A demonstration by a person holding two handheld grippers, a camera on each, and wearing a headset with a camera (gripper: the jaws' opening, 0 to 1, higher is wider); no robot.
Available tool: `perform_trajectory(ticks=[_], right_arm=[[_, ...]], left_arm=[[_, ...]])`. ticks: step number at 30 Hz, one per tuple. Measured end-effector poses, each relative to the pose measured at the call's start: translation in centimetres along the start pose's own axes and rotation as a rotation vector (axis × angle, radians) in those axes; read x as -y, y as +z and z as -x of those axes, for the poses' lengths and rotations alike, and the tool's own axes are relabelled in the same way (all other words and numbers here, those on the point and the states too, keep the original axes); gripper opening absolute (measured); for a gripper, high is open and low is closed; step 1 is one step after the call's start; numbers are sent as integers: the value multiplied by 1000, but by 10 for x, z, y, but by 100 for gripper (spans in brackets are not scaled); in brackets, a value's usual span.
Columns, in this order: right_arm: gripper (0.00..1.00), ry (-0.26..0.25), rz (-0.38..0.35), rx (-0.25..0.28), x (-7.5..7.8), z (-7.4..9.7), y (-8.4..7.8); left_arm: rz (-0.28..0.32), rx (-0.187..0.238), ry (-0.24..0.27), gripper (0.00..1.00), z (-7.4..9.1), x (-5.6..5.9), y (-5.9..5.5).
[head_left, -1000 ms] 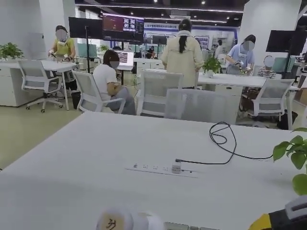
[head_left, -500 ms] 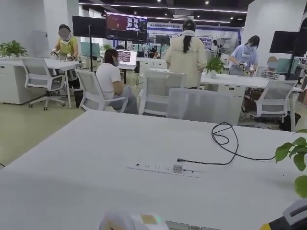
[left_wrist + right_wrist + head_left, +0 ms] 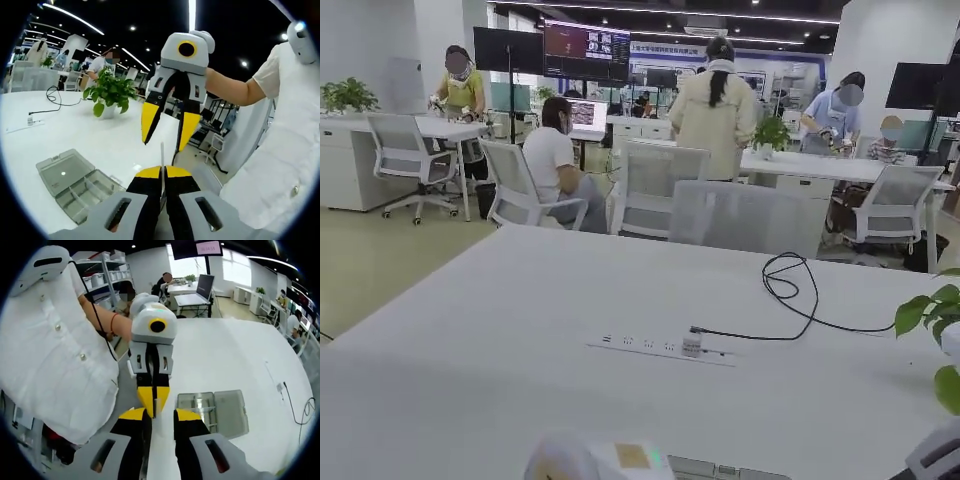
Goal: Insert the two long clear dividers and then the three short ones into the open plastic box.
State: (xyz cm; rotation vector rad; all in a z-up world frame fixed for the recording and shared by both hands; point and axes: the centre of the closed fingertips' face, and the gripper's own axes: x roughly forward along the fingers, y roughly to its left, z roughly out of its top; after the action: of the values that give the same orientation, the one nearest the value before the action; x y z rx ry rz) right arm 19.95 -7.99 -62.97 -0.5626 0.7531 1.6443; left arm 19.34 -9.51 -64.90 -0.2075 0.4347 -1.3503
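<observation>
Clear divider [image 3: 161, 156]: one, seen edge-on as a thin upright strip, clamped at its lower end between the jaws of the left gripper [image 3: 162, 172].
Divider against the other gripper: its free upper end reached up to the yellow tips of the right gripper [image 3: 165, 142], lying between them; whether it touched either tip could not be told.
Left gripper: jaws pressed together on the divider, yellow tips nearly meeting in both gripper views.
Right gripper: jaws spread apart and holding nothing, pointed back at the left gripper tip to tip.
Plastic box [image 3: 62, 172]: one, open, lid folded flat beside the tray, resting on the bench [image 3: 100, 135] near the edge on the person's side. It lay below and to one side of both grippers, well apart from the divider.
Box interior: ribs split the tray into compartments; their number could not be counted.
Grippers: two, held off the bench edge in front of the person's white shirt [image 3: 55, 355].
Further along the bench: one potted plant [image 3: 111, 92] near a side edge, one power strip [image 3: 660, 348] set in the middle, one black cable [image 3: 798, 295] looping from it toward the far edge.
</observation>
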Motion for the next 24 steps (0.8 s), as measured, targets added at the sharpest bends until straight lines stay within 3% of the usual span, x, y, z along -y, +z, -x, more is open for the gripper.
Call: perform_trajectory(ticks=[11, 24], right_arm=[[9, 65, -16, -20, -12, -7, -1], [3, 100, -21, -13, -17, -10, -1]], left_arm=[[-37, 4, -22, 0, 2, 5, 0], [-73, 5, -37, 0, 2, 9, -2]])
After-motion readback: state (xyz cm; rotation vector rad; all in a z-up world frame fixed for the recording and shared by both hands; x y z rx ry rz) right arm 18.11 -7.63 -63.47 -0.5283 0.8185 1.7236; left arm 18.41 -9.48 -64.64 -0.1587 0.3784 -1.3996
